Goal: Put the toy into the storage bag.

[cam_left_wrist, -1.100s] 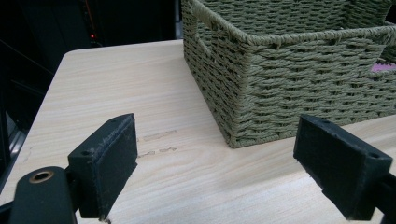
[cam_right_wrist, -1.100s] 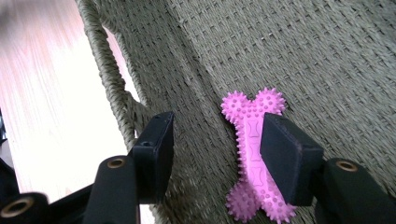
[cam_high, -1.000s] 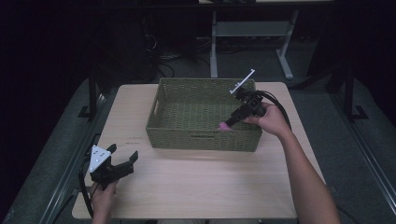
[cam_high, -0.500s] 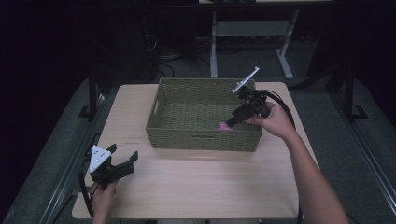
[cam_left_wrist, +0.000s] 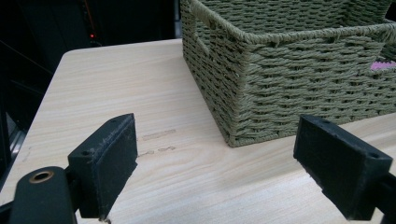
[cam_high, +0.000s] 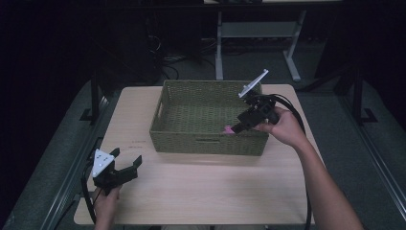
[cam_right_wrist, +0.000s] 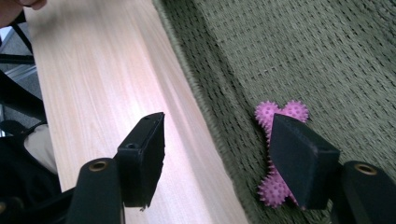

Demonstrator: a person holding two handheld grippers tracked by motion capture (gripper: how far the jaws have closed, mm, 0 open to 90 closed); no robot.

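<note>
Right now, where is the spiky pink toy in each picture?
High view: the pink toy lies inside the basket, at its near wall, by the right gripper.
Left gripper view: a pink bit at the right edge, over the basket rim.
Right gripper view: lower right, partly behind one jaw.
Shared landmark: the woven green basket.

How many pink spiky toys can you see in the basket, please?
1: a pink spiky toy lies on the basket floor by its near wall, below the right gripper.

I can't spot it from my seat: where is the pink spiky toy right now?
The pink spiky toy lies on the floor of the woven basket, against its near wall at the right end, just below the open right tongs.
</note>
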